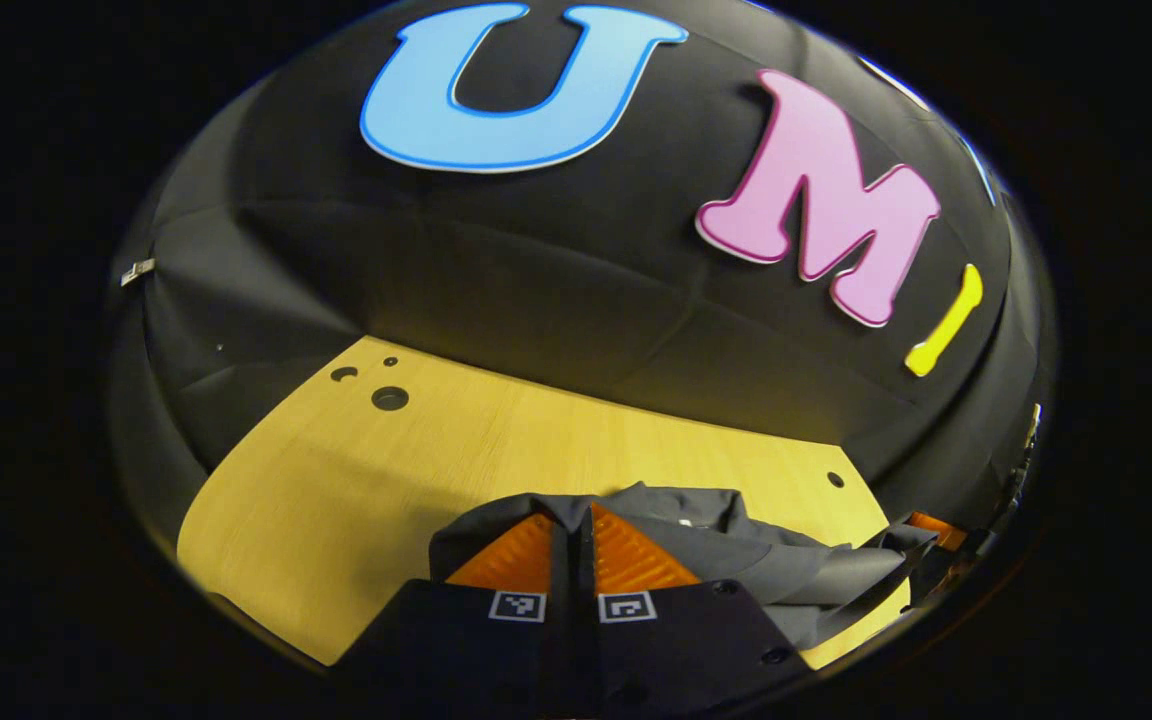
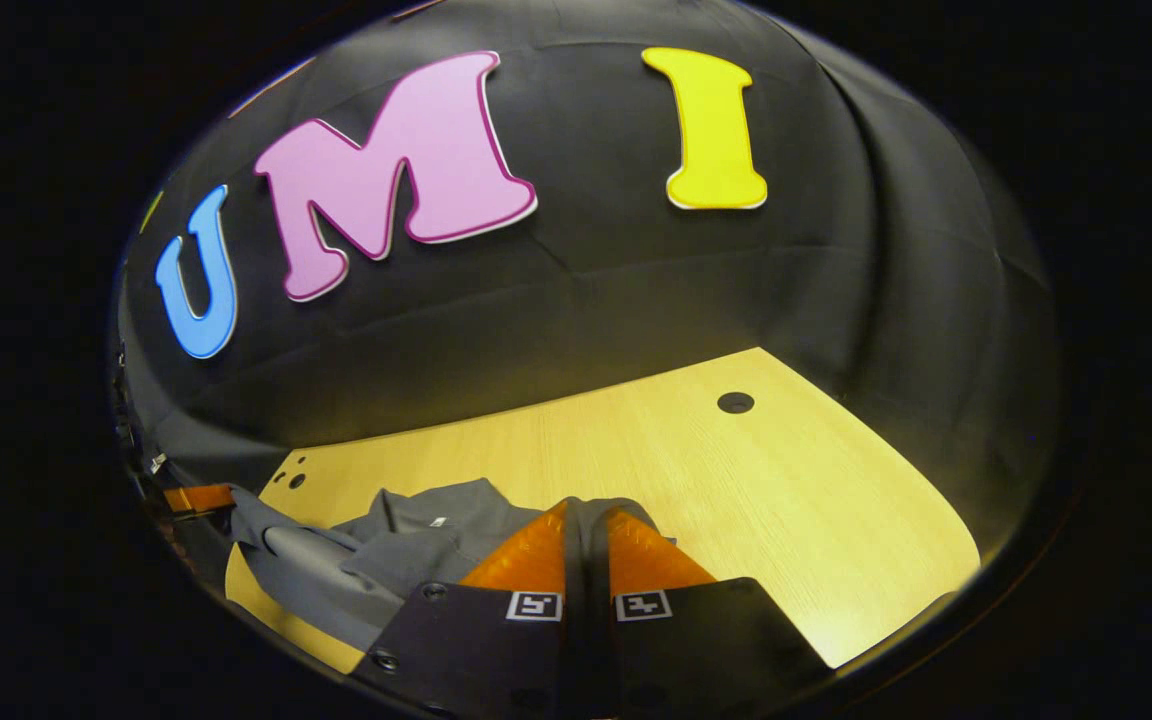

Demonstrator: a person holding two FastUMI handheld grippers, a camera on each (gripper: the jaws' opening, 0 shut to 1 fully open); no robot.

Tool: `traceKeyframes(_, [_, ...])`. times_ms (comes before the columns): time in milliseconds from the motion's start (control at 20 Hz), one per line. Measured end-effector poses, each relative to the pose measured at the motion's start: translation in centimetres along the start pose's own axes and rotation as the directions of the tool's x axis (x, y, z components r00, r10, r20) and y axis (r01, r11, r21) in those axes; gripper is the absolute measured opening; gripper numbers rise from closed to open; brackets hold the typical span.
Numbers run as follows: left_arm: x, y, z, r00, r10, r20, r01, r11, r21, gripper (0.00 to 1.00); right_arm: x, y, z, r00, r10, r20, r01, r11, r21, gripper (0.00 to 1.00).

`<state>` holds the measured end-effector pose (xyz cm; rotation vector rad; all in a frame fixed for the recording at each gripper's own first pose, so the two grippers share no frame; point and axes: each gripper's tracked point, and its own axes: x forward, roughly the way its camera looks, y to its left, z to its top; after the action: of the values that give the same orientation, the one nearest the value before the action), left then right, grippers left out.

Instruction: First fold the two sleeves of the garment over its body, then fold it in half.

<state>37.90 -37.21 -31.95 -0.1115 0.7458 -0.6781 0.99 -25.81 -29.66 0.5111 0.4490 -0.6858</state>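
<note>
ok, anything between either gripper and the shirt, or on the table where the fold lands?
Nothing visible. The left gripper and right gripper each look shut on the grey shirt fabric. The wooden table beyond shows bare wood and a few holes.

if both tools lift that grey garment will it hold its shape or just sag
The grey garment will probably sag: it already drapes in soft folds between the left tool and right tool. It looks thin and light. It would likely slide easily on the smooth wooden table.

no readable text; only coded square markers point(image 1: 518, 605) on jaws.
</note>
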Motion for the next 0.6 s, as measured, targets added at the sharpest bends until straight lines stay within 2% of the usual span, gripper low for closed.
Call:
traceKeyframes(350, [5.7,3.2,-3.3,0.993,0.080,-0.085,-0.081,0.997,0.002,0.05,6.0,-1.5,-4.0,0.995,-0.027,-0.097,0.025,1.000,-0.017,0.05])
traceKeyframes(600, [7.9,4.8,-7.1,0.977,0.133,-0.170,-0.114,0.986,0.119,0.05,8.4,-2.5,-7.4,0.983,-0.042,-0.179,0.032,0.998,-0.057,0.05])
